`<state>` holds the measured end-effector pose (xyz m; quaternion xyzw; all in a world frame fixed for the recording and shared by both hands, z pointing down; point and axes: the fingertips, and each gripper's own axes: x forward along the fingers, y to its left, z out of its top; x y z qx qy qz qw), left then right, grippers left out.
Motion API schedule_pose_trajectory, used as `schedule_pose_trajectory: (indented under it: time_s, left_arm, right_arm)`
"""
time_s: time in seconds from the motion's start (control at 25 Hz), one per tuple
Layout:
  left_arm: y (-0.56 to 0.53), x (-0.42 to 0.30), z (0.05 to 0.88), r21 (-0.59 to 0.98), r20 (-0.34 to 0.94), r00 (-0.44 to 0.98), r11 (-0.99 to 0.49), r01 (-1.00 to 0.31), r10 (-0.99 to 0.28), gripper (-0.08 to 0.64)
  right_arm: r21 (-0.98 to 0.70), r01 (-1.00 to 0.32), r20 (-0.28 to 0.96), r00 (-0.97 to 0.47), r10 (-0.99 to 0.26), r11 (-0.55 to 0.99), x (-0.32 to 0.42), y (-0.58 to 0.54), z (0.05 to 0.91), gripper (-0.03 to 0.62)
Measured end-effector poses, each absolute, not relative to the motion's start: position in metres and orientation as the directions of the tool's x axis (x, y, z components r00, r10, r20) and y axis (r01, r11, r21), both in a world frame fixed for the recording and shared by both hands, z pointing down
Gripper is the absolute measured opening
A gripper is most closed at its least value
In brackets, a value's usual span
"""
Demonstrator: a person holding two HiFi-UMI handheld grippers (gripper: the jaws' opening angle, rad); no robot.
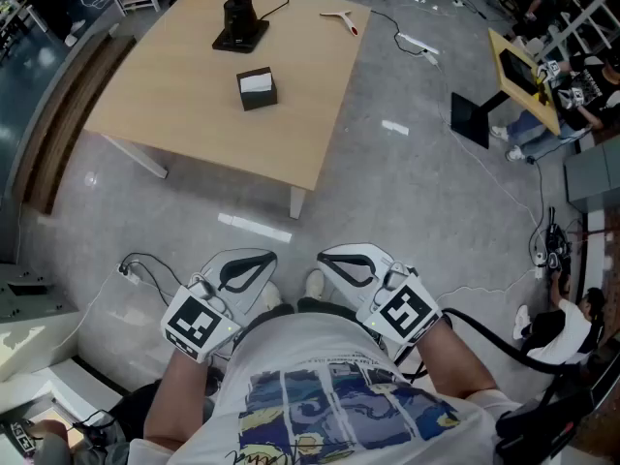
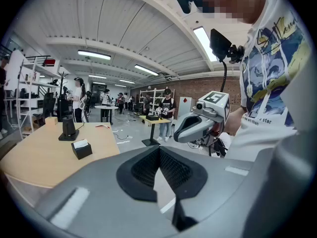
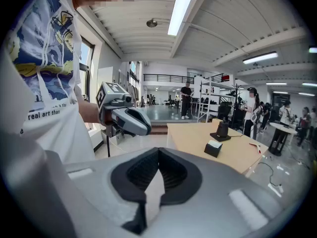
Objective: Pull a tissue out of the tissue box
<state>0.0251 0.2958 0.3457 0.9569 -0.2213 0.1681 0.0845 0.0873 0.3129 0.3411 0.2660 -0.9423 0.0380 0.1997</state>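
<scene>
The left tool [image 1: 254, 263] and the right tool [image 1: 339, 260] are held side by side, close in front of the person's white printed shirt [image 1: 329, 395]. Their tips point forward and a little downward over the grey floor [image 1: 407, 192]. Each tool has its black ribbed pads [image 2: 143, 170] brought together at the tips with nothing between them, so both are empty. The small black tissue box [image 1: 257, 88], with a white tissue [image 1: 256, 81] showing at its top, stands well ahead of both tools on the pale wooden bench [image 1: 174, 95], touched by neither. Beyond the box, farther from the tools, a black stand on a square base [image 1: 240, 22] sits on the same bench with a cable running off it.
</scene>
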Motion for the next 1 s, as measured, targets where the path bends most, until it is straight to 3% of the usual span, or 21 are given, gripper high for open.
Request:
schedule_pose_trajectory:
  time_s: [0.56, 1.0]
  left_arm:
    - [0.273, 0.013, 0.332, 0.09, 0.272, 0.864, -0.883, -0.46, -0.423, 0.006]
    - [0.251, -0.049, 0.333, 0.111, 0.23, 0.832, -0.836, -0.538, -0.505, 0.006]
  right_arm:
    - [0.023, -0.554, 0.388, -0.762, -0.518, 0.832, 0.074, 0.289, 0.342, 0.003]
    - [0.009, -0.575, 0.396, -0.749, -0.531, 0.818, 0.025, 0.269, 0.352, 0.012]
